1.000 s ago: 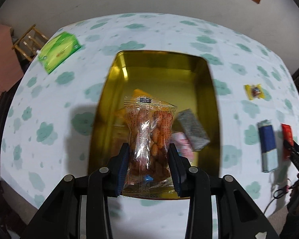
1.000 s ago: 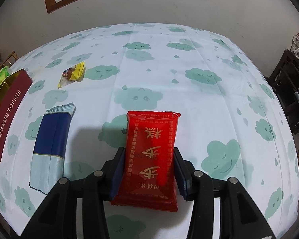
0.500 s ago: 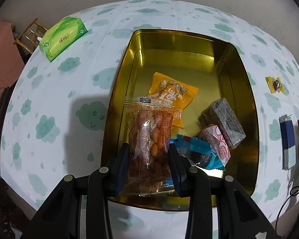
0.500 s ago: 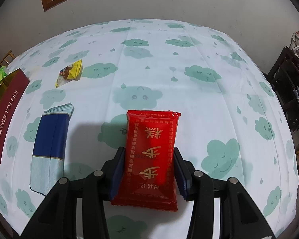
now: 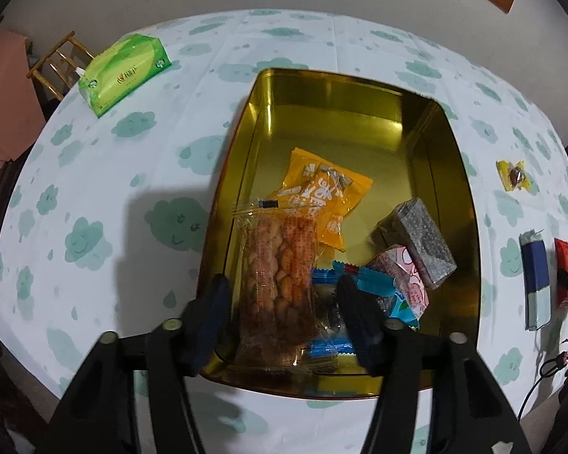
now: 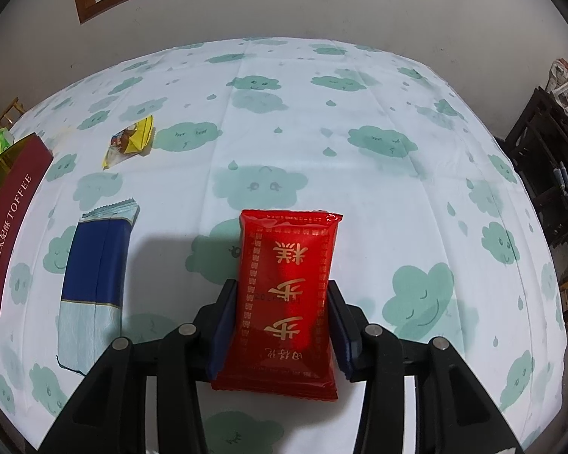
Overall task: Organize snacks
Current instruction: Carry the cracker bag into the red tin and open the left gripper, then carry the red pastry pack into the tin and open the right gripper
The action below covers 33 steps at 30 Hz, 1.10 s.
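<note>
My left gripper [image 5: 282, 308] is open over the near end of the gold tin [image 5: 454, 174]. A clear bag of fried snacks [image 5: 280, 280] lies between its spread fingers, free of them, inside the tin. The tin also holds an orange packet [image 5: 322, 196], a grey block [image 5: 420, 242], a pink packet [image 5: 401, 276] and blue wrappers [image 5: 375, 287]. My right gripper [image 6: 282, 321] is shut on a red packet [image 6: 287, 295] with gold characters, held just above the tablecloth.
A blue packet [image 6: 94, 272] and a yellow candy [image 6: 130, 143] lie on the cloud-print cloth left of my right gripper. The tin's dark red side [image 6: 9, 219] shows at far left. A green tissue pack [image 5: 125, 72] sits far left. Dark furniture [image 6: 549, 174] stands to the right.
My left gripper opened and let go of the clear snack bag, which now rests in the tin. The left view shifted slightly. The right gripper still holds the red packet.
</note>
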Each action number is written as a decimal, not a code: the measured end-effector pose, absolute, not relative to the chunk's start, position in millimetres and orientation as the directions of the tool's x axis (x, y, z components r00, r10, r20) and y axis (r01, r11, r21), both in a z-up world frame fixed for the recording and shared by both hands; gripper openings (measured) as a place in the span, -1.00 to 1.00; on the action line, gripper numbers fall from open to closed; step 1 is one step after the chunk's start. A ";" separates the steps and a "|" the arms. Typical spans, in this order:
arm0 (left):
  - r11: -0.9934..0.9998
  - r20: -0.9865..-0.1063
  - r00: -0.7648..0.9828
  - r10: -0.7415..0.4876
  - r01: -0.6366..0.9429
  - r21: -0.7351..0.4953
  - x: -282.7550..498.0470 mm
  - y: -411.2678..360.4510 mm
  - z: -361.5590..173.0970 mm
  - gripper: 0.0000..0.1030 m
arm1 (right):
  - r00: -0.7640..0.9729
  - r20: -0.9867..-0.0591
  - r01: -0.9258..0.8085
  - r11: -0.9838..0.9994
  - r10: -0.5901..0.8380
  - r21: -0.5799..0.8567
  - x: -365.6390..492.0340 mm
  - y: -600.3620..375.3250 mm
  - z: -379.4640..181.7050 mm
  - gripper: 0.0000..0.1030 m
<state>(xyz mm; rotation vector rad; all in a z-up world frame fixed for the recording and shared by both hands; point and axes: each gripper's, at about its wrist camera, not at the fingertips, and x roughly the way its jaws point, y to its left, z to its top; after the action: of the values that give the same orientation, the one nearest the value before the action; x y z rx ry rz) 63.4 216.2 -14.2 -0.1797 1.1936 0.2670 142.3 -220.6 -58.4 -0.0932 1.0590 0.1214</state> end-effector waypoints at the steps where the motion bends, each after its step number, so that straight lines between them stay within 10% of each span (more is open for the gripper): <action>1: 0.955 -0.930 0.349 0.113 -0.297 0.004 62.5 215.8 -12.7 0.15 | 0.486 -0.873 -0.142 0.990 0.054 -0.018 142.4 -219.8 -58.0 -0.13; 33: 0.924 -0.857 0.469 0.214 -0.382 0.022 -4.3 243.4 20.2 0.54 | 0.498 -0.789 -0.457 0.882 0.360 0.114 106.6 -27.2 20.8 -0.14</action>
<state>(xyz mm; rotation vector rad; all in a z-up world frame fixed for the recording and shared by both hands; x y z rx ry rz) -4.3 243.4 20.2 -0.1824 1.0198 0.3679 106.6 -27.2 20.8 -0.1150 0.9262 0.4960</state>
